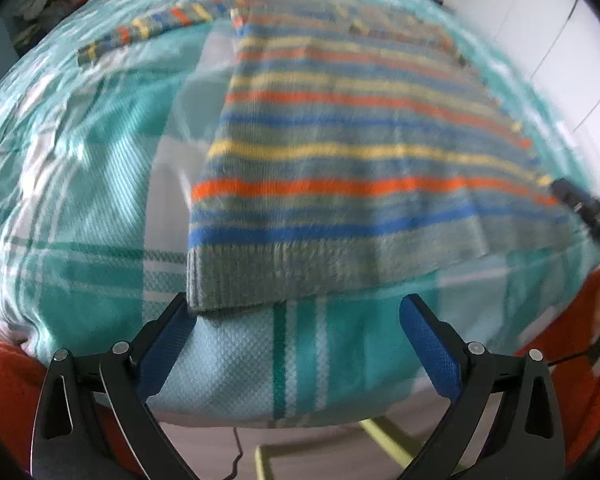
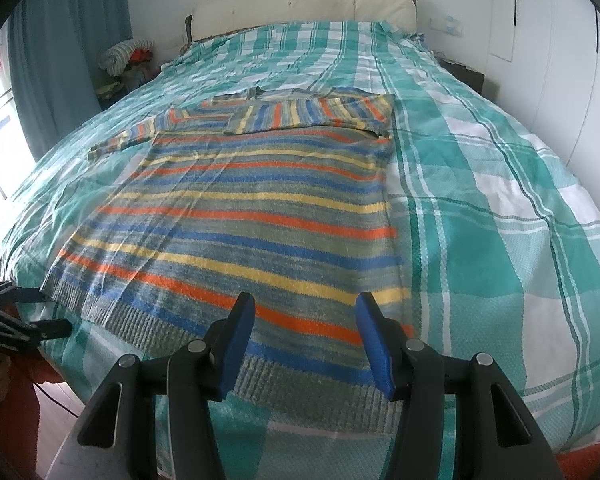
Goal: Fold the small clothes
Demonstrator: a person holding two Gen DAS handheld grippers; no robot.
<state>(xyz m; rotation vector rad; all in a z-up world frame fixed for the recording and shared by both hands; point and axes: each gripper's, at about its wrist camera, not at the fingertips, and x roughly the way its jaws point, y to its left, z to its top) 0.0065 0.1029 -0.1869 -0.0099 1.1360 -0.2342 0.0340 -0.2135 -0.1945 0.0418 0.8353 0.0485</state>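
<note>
A knitted sweater striped in grey, orange, blue and yellow [image 2: 236,208] lies flat on the teal-and-white checked bedspread [image 2: 500,216], one sleeve folded across its chest. Both grippers hover at its ribbed hem, left gripper [image 1: 296,312] and right gripper [image 2: 306,312] each spread apart, gripping nothing. The left view is blurred.

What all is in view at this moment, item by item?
Sweater: one, grey with orange, blue and yellow stripes, flat on the bed, one sleeve folded across the chest, the other stretched out sideways.
Bedspread: one, teal and white check, covering the bed.
Headboard: one, cream, far end.
Curtain: one, blue-green, beside the bed.
Pile of clothes: one, mixed colours, by the far corner.
Wardrobe doors: white, along the other side.
Left gripper: black with blue pads, open, at the hem corner.
Right gripper: black with blue pads, open, over the hem.
</note>
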